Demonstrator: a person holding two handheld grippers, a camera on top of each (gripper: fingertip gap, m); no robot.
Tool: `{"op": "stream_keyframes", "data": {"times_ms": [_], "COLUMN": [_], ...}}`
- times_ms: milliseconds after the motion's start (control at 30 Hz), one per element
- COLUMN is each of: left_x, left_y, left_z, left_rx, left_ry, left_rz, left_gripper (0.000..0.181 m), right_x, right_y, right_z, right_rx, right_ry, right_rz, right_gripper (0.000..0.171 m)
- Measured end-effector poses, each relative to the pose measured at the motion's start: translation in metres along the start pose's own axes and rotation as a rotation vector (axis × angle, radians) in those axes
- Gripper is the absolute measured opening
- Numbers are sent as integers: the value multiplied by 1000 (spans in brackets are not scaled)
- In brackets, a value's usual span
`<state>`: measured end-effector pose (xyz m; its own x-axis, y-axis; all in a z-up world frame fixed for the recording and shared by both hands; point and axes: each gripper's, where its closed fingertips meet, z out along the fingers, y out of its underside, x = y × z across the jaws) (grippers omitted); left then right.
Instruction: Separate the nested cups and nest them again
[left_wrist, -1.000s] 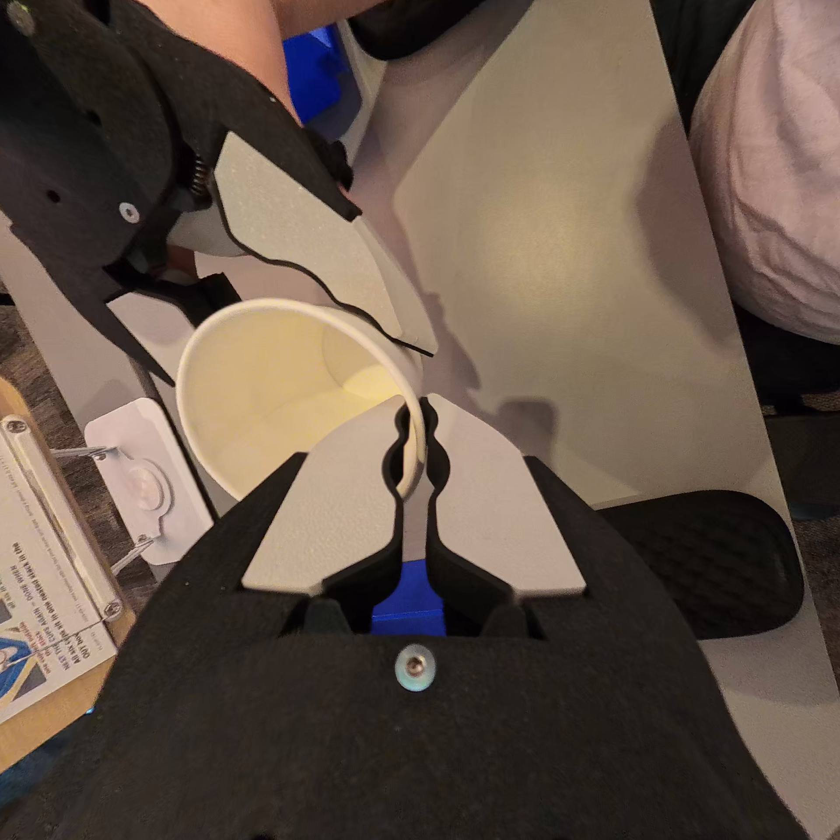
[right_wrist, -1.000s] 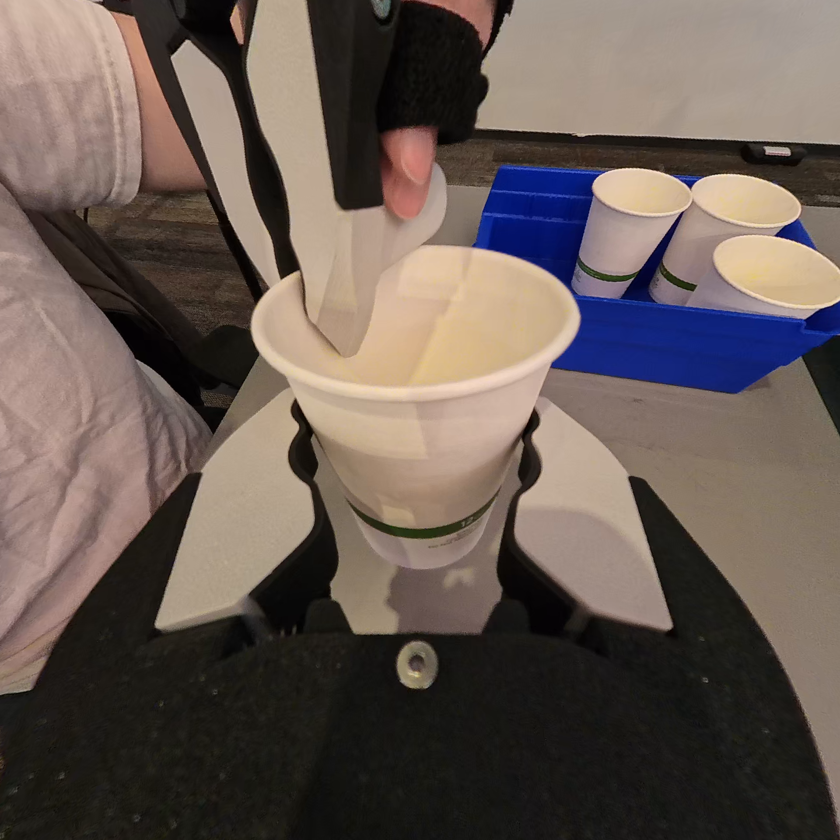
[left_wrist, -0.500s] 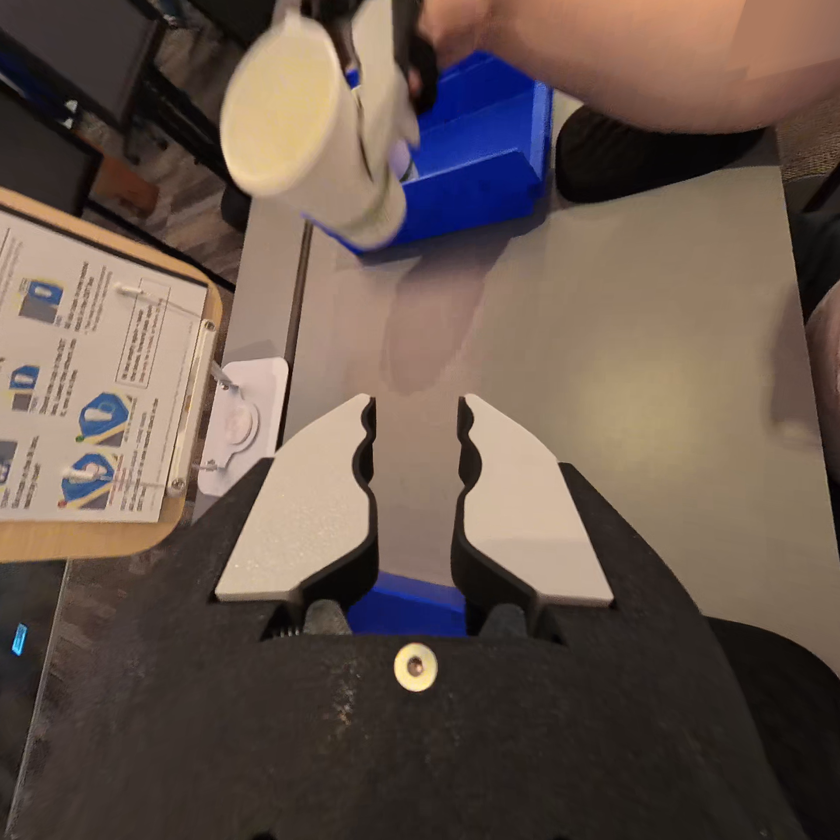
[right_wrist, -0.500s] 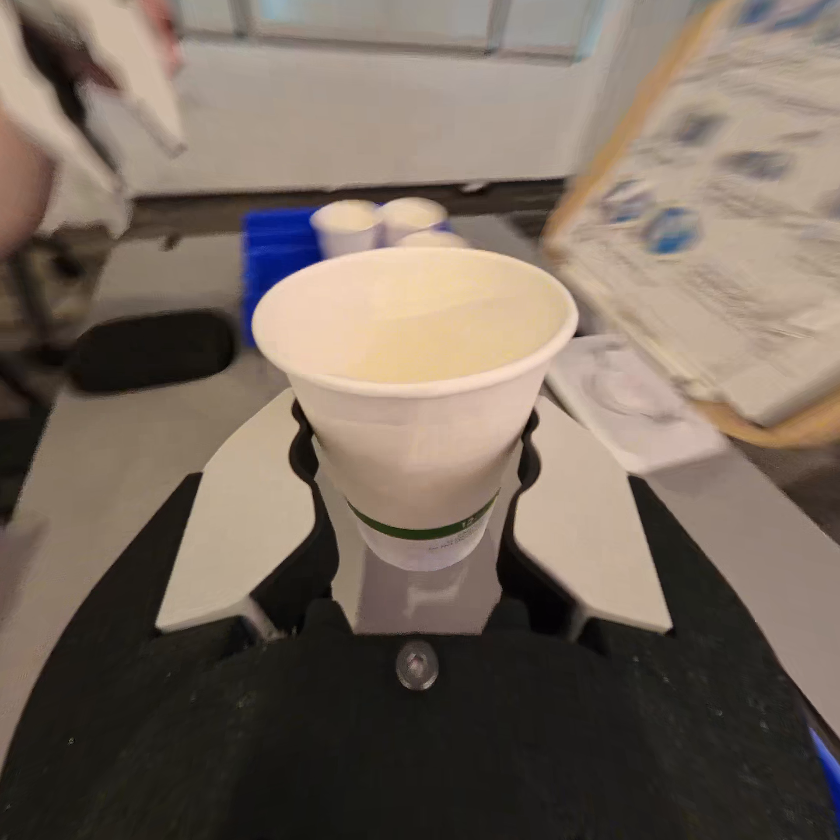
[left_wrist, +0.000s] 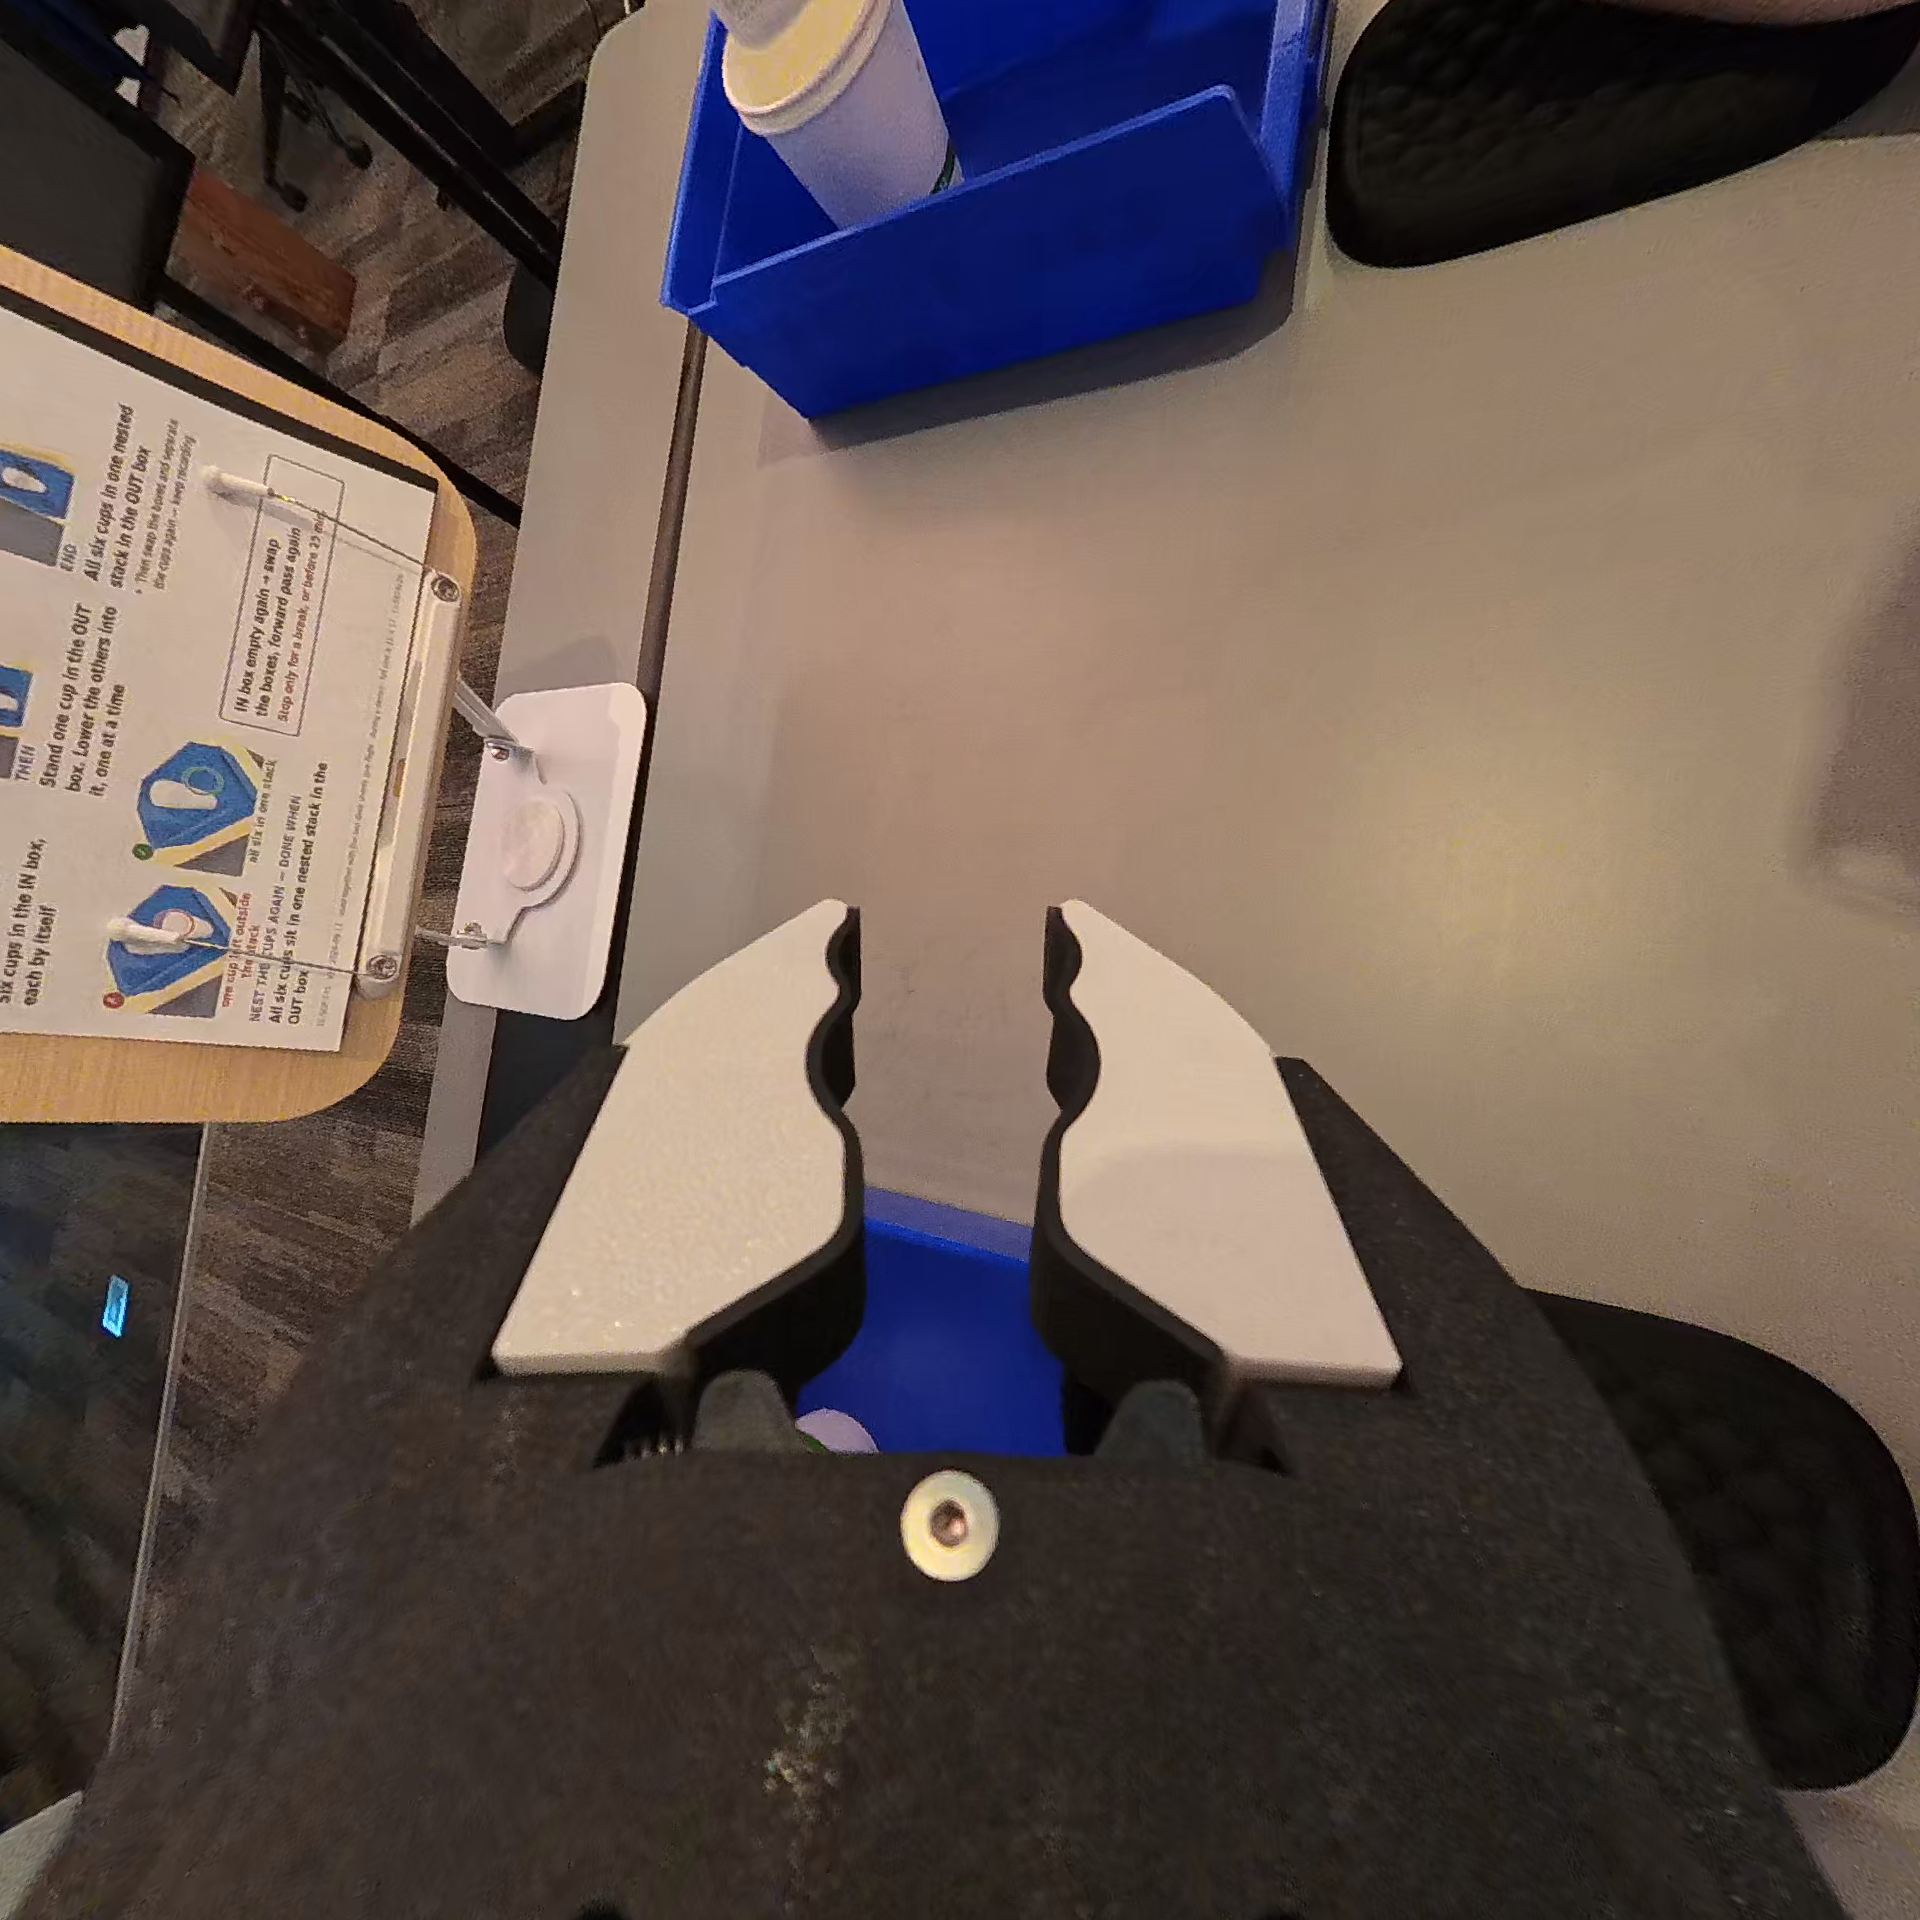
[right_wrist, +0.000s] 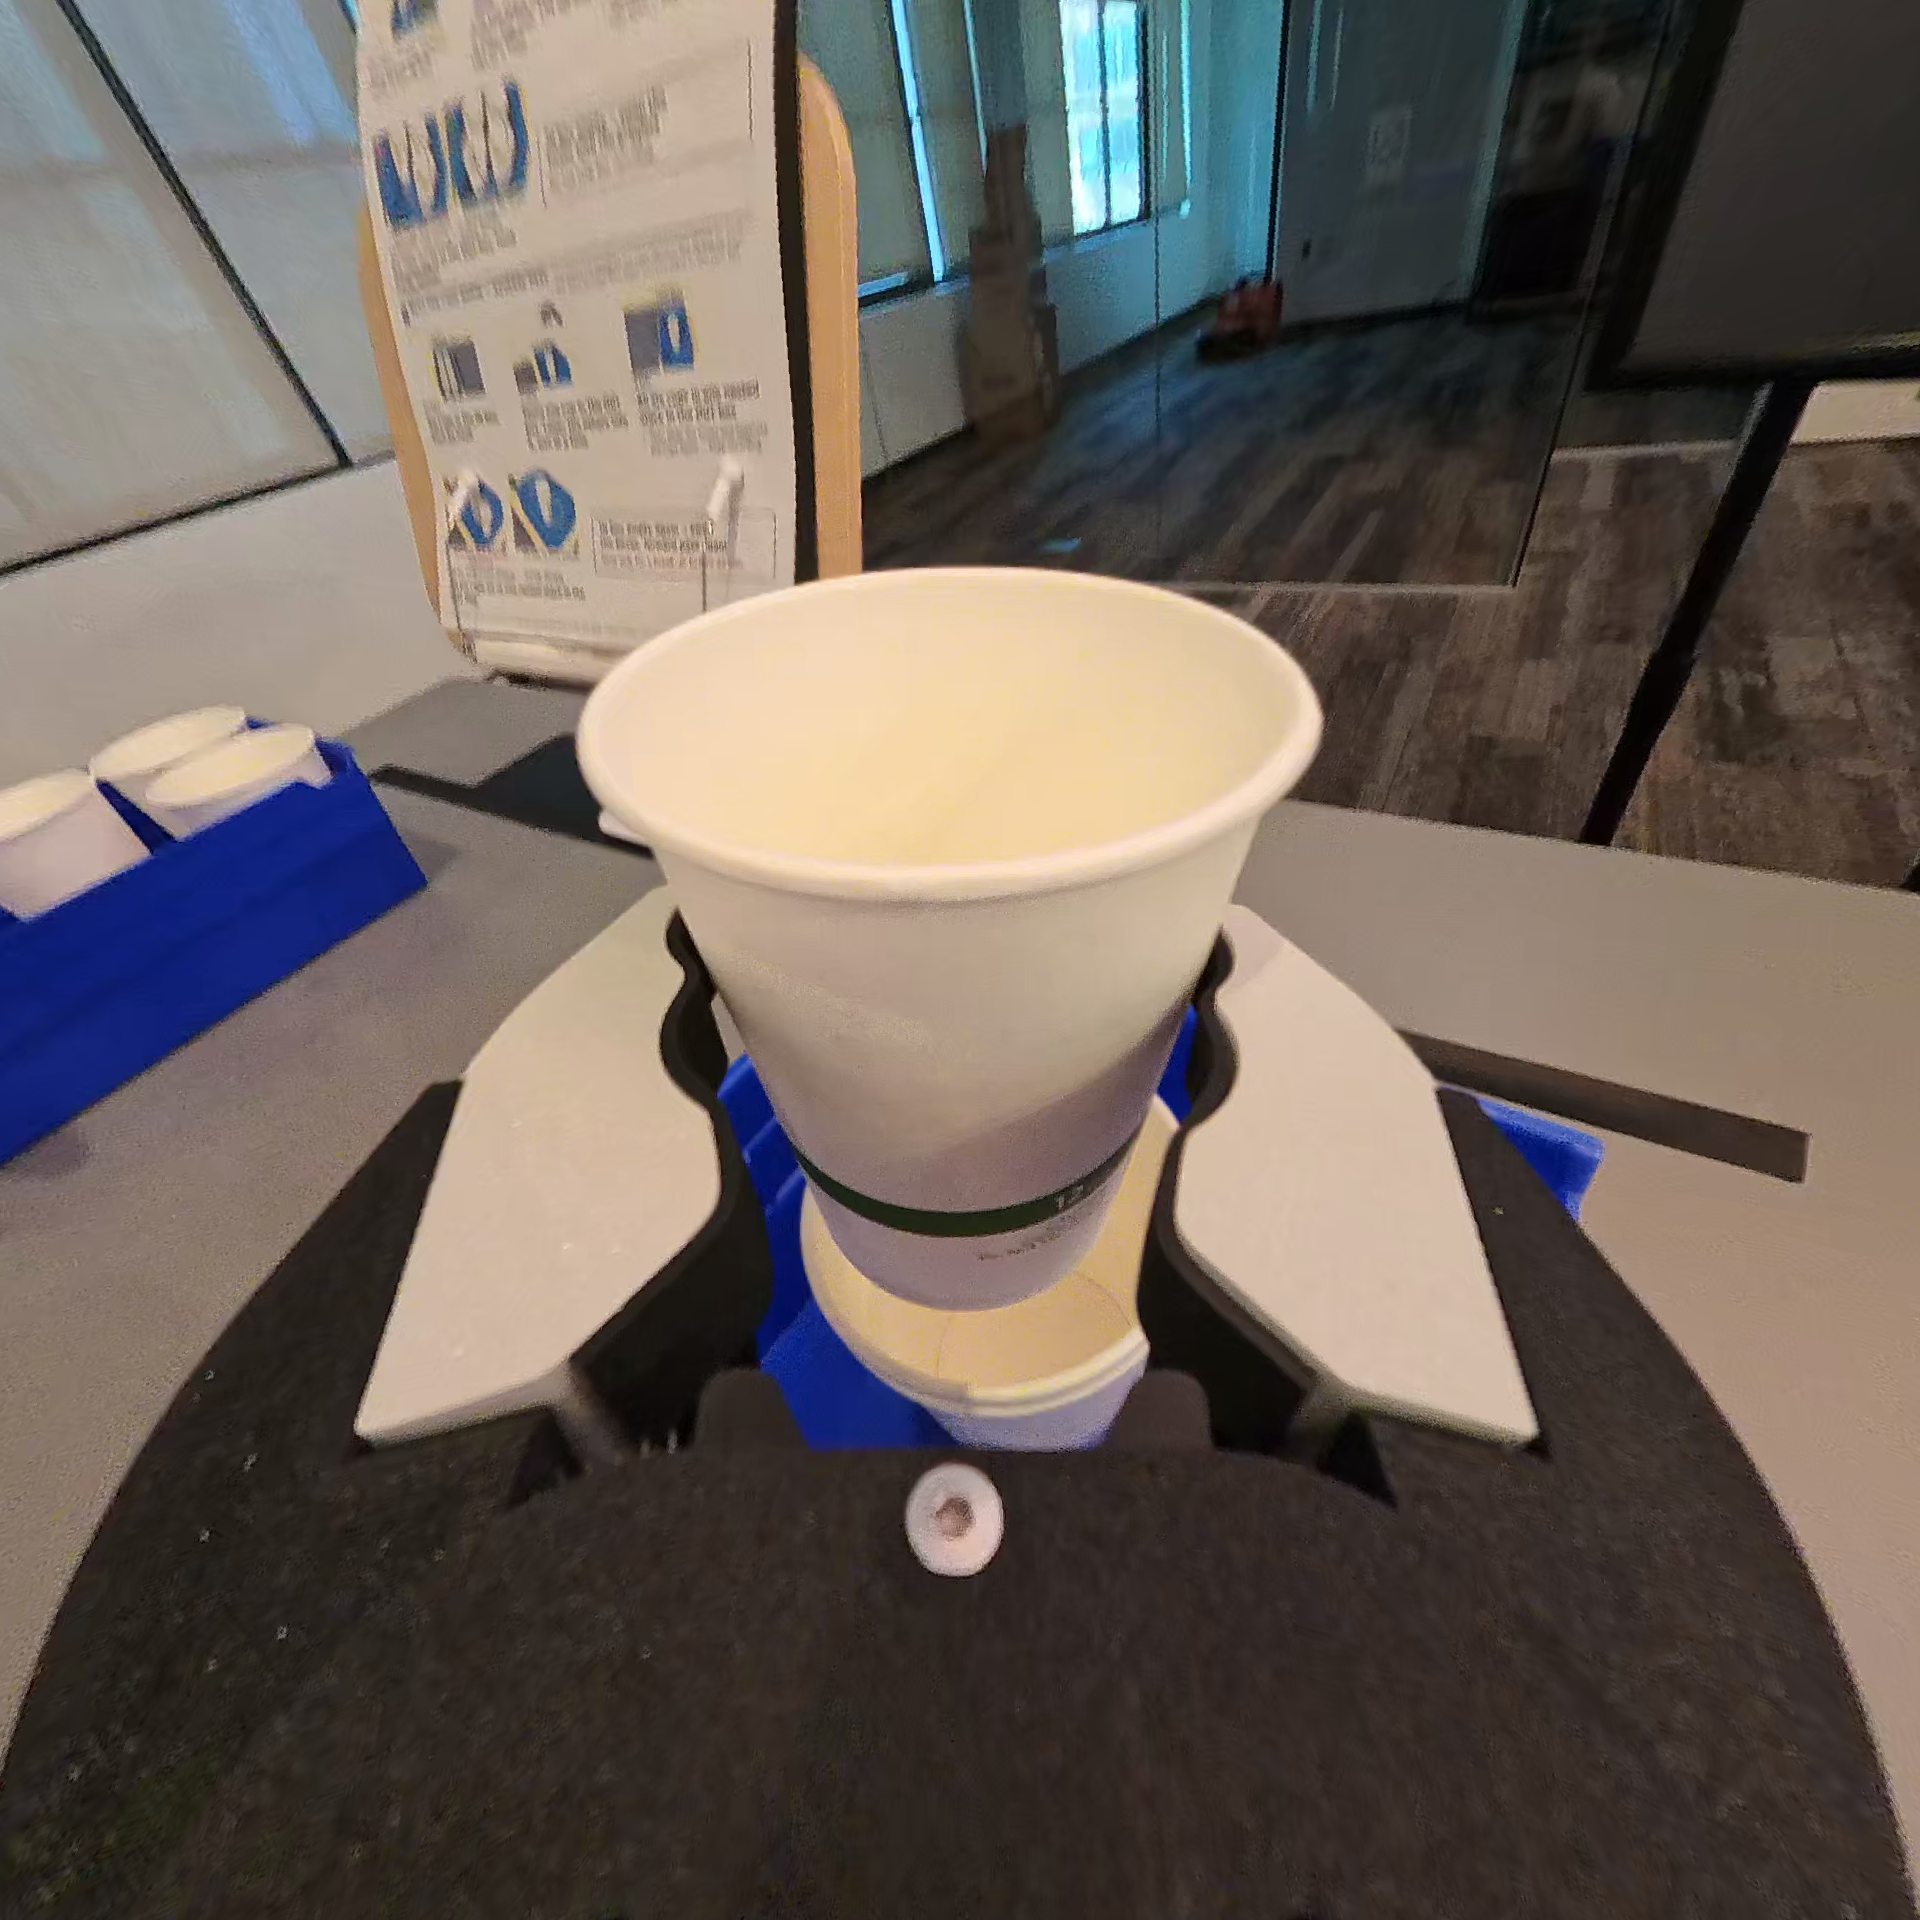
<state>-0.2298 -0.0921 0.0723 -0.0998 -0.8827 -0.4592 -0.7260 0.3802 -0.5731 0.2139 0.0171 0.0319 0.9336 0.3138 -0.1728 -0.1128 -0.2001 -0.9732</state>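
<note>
Right gripper (right_wrist: 951, 997), grey fingers on black foam body, is clamped on a white paper cup with a green band (right_wrist: 951, 935), upright, mouth facing up, jaws pressing its lower wall on both sides. Directly under the held cup is a white paper cup stack (right_wrist: 997, 1351) with open mouth, standing in a blue plastic bin (right_wrist: 831, 1392) seen between the fingers; the held cup's base sits at or just into that mouth, contact hard to tell. Far left in the right wrist view, a second blue plastic bin (right_wrist: 187, 935) on the grey table (right_wrist: 1558, 997) holds three separate white paper cups (right_wrist: 166, 784), upright. Behind it a wooden board with a printed instruction sheet (right_wrist: 592, 343) stands upright. Left gripper (left_wrist: 951, 997) has jaws apart, holding nothing, over bare grey table (left_wrist: 1247, 675). Between its fingers, near edge, a blue bin (left_wrist: 935, 1340) shows with a bit of white cup rim (left_wrist: 836, 1434) inside. Far side in the left wrist view, another blue bin (left_wrist: 987, 281) holds a white cup stack (left_wrist: 842, 104) leaning, top cropped. Left of table: white plastic clip mount (left_wrist: 540, 852) attached to the instruction board (left_wrist: 208, 727). Black padded chair armrests at far right (left_wrist: 1558, 125) and near right (left_wrist: 1714, 1507).
</note>
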Motion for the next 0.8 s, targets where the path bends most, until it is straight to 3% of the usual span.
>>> {"op": "stream_keyframes", "data": {"times_ms": [333,800], "left_x": [4,6], "left_y": [-1,0], "left_z": [6,9], "left_rx": [-19,-44], "left_ry": [18,30], "left_rz": [16,27], "left_gripper": [33,33], "right_x": [2,8], "right_y": [37,55], "right_z": [11,-3], "right_rx": [-191,-391], "right_ry": [3,82], "right_rz": [-55,-115], "right_gripper": [89,90]}}
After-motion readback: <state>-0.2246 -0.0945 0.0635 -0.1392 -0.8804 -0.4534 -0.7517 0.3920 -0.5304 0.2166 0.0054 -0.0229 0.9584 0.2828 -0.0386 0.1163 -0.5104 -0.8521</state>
